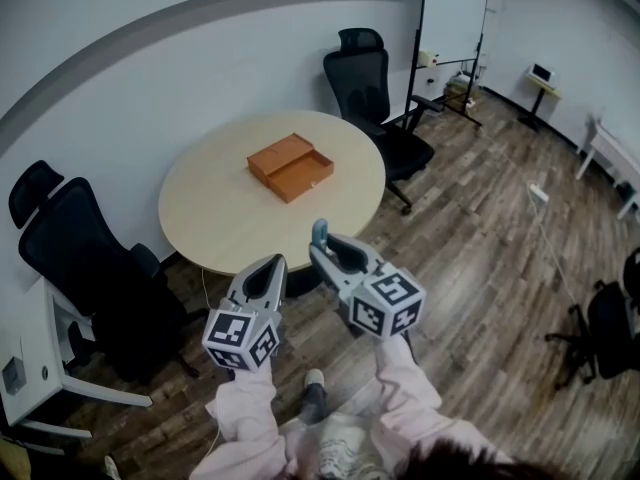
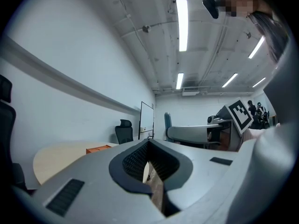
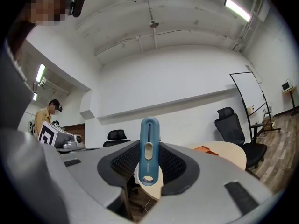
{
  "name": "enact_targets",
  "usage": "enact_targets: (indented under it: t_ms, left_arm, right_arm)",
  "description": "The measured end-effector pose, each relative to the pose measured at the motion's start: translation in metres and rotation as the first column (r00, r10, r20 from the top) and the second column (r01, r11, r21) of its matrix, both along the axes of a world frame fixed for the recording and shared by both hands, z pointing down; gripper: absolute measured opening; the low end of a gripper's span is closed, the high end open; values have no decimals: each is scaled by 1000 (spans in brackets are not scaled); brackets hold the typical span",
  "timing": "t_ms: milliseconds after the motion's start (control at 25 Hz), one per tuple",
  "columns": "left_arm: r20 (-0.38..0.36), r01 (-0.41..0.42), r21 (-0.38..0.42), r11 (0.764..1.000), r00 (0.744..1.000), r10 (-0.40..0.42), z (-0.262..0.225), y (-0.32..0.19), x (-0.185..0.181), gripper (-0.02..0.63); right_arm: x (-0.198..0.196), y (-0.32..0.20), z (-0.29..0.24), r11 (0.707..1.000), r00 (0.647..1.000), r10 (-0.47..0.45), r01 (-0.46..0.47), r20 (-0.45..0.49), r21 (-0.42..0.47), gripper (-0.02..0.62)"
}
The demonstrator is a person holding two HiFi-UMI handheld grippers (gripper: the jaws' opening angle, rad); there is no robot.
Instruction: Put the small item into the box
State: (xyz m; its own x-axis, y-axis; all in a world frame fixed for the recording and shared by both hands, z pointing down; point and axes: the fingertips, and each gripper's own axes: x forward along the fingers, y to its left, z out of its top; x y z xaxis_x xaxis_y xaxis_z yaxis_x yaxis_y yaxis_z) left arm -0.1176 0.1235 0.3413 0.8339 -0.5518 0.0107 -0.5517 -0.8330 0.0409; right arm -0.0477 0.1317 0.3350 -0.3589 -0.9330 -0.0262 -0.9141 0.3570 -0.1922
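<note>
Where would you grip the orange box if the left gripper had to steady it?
On the orange box, probably the open half's near wall, from above: it is a thin upright rim that jaws can straddle, one inside, one outside. The flat half looks too broad.

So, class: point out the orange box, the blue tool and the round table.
orange box (image 1: 281,155), head view, flat lid part
blue tool (image 3: 149,161), right gripper view, its body
round table (image 1: 215,213), head view, bare top

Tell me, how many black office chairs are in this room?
3. One chair stands left of the round table, one beyond it by the whiteboard, one at the picture's right edge, partly cut off. More may sit out of view.
</note>
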Motion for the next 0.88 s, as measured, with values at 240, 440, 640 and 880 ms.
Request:
enact_targets:
  t_ms: [240,440,640,880]
  left_arm:
    - [-2,-24,-14,1000,1000,24,6,-42,15,11]
    - [-2,-53,-32,998,999,53,13,-76,29,11]
    - [0,-79,-43,996,997,79,16,-105,39,11]
    - [-4,-94,-53,994,996,94,20,-138,43,11]
  right_arm:
    - [13,-39,7,1000,1000,13,-13,1,-23,138]
    - [24,-71,14,998,999,34,-34,3,-45,138]
    - [32,-100,17,997,999,49,-47,18,-65,138]
    - [36,-129,21,995,998,61,-59,22,-80,138]
